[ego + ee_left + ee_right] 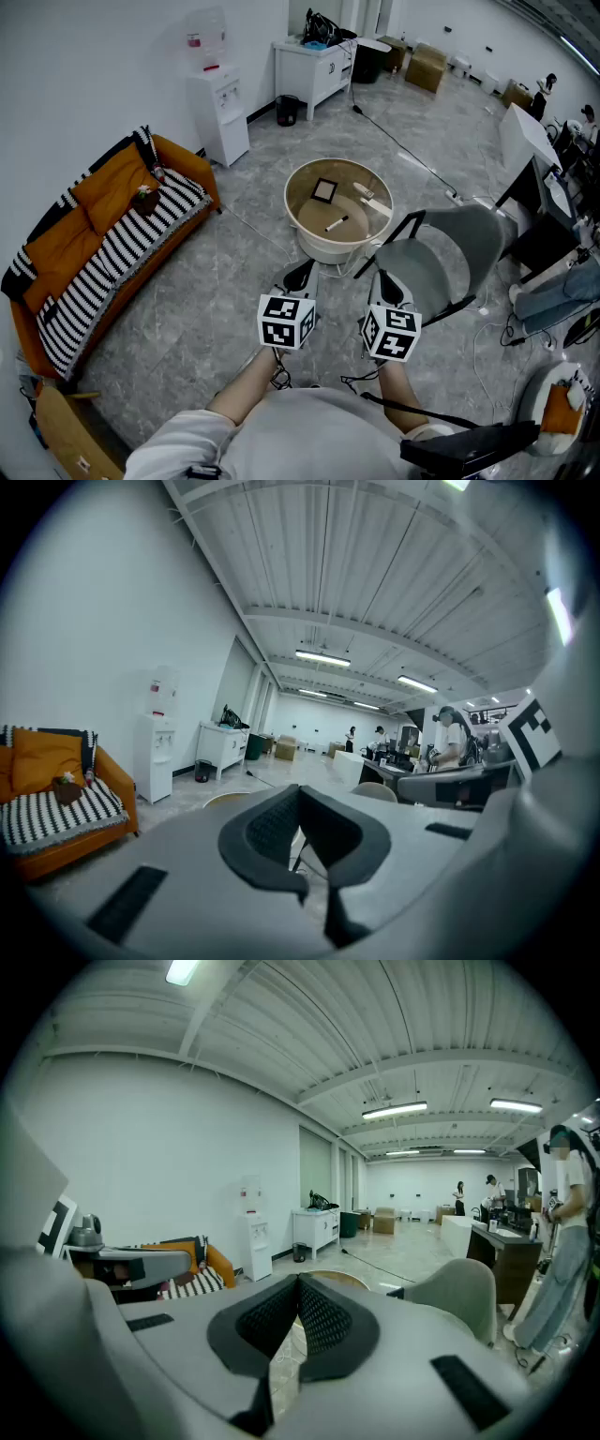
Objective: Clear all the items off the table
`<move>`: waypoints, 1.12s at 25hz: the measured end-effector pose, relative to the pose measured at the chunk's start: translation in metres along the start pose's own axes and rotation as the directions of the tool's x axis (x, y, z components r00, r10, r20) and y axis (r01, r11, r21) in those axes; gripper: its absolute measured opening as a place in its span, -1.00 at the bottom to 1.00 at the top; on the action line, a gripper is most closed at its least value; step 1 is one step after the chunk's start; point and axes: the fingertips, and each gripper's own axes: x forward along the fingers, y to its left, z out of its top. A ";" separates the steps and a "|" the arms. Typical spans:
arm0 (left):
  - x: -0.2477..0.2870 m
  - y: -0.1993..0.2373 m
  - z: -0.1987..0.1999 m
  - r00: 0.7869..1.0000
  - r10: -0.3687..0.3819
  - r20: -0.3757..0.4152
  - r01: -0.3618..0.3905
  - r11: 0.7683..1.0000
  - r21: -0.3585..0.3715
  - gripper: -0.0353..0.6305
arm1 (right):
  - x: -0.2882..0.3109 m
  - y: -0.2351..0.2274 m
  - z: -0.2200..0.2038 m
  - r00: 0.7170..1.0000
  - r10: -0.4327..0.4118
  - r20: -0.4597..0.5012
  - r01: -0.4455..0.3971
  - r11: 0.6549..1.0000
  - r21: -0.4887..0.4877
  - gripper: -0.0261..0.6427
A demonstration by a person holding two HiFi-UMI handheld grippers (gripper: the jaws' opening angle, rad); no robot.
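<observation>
Left hand-held gripper [298, 277] and right hand-held gripper [387, 284] hover side by side, closed and empty, tilted down.

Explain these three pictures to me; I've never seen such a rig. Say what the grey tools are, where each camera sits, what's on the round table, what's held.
A person holds two hand tools, each with two jaws. The head view looks down from the person's head: left gripper, right gripper. The other two pictures come from cameras riding on each tool, looking along its jaws. Both pairs of jaws are shut, holding nothing. On the round table lie a black square frame, a white stick-like object and a small pen-like object. A grey chair stands beside it.
</observation>
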 end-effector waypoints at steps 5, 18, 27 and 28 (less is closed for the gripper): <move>-0.007 0.009 -0.006 1.000 -0.013 -0.009 0.013 1.000 0.002 -0.87 | 0.001 0.007 -0.004 1.000 -0.027 -0.004 0.027 1.000 0.001 -0.85; -0.027 0.043 -0.019 0.999 -0.013 -0.034 0.013 1.000 -0.022 -0.87 | -0.002 0.019 -0.022 0.995 -0.095 -0.028 0.096 0.992 0.076 -0.85; -0.005 0.059 -0.029 0.998 -0.004 -0.060 0.001 0.999 -0.034 -0.87 | 0.032 0.023 -0.024 0.997 -0.064 -0.050 0.068 0.995 0.076 -0.85; 0.000 0.061 -0.028 0.998 0.000 -0.059 -0.002 0.999 -0.034 -0.87 | 0.038 0.021 -0.024 0.997 -0.064 -0.051 0.068 0.995 0.074 -0.85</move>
